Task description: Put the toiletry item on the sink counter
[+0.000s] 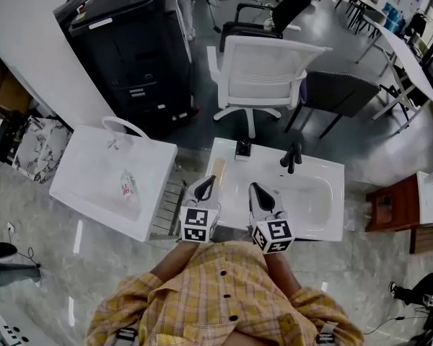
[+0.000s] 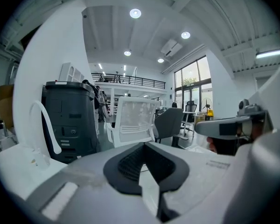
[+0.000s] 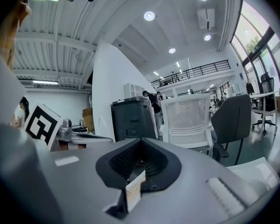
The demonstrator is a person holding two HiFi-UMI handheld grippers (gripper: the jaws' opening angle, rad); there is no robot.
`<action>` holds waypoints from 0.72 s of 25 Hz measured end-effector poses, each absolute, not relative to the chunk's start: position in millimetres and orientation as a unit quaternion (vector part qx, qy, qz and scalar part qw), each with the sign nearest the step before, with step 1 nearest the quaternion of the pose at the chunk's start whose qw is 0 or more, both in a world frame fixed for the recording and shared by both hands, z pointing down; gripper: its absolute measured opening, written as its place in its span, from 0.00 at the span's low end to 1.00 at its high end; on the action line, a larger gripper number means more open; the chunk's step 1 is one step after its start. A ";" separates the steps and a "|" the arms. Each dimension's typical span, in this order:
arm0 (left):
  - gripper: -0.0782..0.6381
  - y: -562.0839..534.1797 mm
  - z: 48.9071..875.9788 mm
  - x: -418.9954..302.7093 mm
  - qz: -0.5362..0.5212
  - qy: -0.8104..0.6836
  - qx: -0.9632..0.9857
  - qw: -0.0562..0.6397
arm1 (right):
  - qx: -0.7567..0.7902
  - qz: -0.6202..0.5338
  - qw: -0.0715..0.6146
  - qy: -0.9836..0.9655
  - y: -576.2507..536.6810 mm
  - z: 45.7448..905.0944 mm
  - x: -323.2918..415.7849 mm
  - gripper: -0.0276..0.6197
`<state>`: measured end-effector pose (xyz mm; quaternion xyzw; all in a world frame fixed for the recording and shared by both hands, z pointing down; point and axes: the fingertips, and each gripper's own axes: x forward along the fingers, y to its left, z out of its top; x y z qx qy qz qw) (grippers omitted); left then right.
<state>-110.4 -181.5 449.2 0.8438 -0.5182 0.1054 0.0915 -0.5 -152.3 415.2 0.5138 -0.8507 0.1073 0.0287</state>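
A small clear bottle with a red label [image 1: 127,186] lies inside a white box with a hoop handle [image 1: 86,166], left of the white sink counter [image 1: 325,171]. My left gripper [image 1: 205,187] hangs over the counter's left end, its jaws shut with nothing seen between them [image 2: 144,146]. Beside it, over the basin's near edge, my right gripper [image 1: 259,191] is also shut [image 3: 140,142]. A thin pale slip shows low in its slit; I cannot tell what it is. Both point away from me, toward the chairs. The box's handle [image 2: 47,125] shows at the left of the left gripper view.
A black faucet [image 1: 291,156], a small dark item [image 1: 242,148] and a pale strip [image 1: 219,168] sit on the counter. A metal rack [image 1: 171,206] stands between box and sink. Beyond are a black copier [image 1: 130,42], a white chair [image 1: 263,71] and a grey chair [image 1: 339,92].
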 end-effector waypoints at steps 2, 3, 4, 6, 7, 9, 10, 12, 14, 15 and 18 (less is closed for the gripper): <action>0.11 -177.9 443.1 -110.0 0.098 -0.521 0.843 0.090 | 0.513 0.105 0.028 -0.851 -152.0 414.9 0.3 0.04; 0.11 -175.9 441.0 -109.8 0.096 -0.522 0.843 0.088 | 0.513 0.103 0.028 -0.851 -151.4 414.7 0.7 0.04; 0.11 -174.5 438.9 -109.8 0.096 -0.522 0.843 0.083 | 0.514 0.101 0.028 -0.852 -151.3 413.9 1.0 0.04; 0.11 -173.4 434.4 -111.6 0.096 -0.524 0.843 0.075 | 0.514 0.097 0.026 -0.852 -151.8 411.0 0.6 0.04; 0.11 -173.0 432.2 -112.9 0.094 -0.526 0.842 0.073 | 0.514 0.096 0.026 -0.852 -152.0 409.8 0.1 0.04; 0.11 -171.0 429.3 -114.9 0.091 -0.528 0.841 0.071 | 0.515 0.095 0.025 -0.852 -151.5 408.6 0.1 0.04; 0.11 -169.4 429.0 -115.2 0.091 -0.529 0.841 0.070 | 0.515 0.094 0.024 -0.851 -150.9 408.5 0.4 0.04; 0.11 -166.2 429.6 -115.5 0.091 -0.528 0.841 0.069 | 0.516 0.094 0.023 -0.851 -149.6 408.2 0.8 0.04; 0.11 -163.1 430.0 -116.1 0.090 -0.527 0.842 0.069 | 0.516 0.093 0.022 -0.851 -148.1 408.1 -0.2 0.04; 0.11 -162.2 429.6 -116.6 0.088 -0.527 0.842 0.068 | 0.516 0.093 0.022 -0.851 -147.5 408.2 -1.0 0.04; 0.11 -161.3 426.9 -117.5 0.080 -0.527 0.843 0.069 | 0.516 0.093 0.021 -0.851 -147.1 407.8 -2.6 0.04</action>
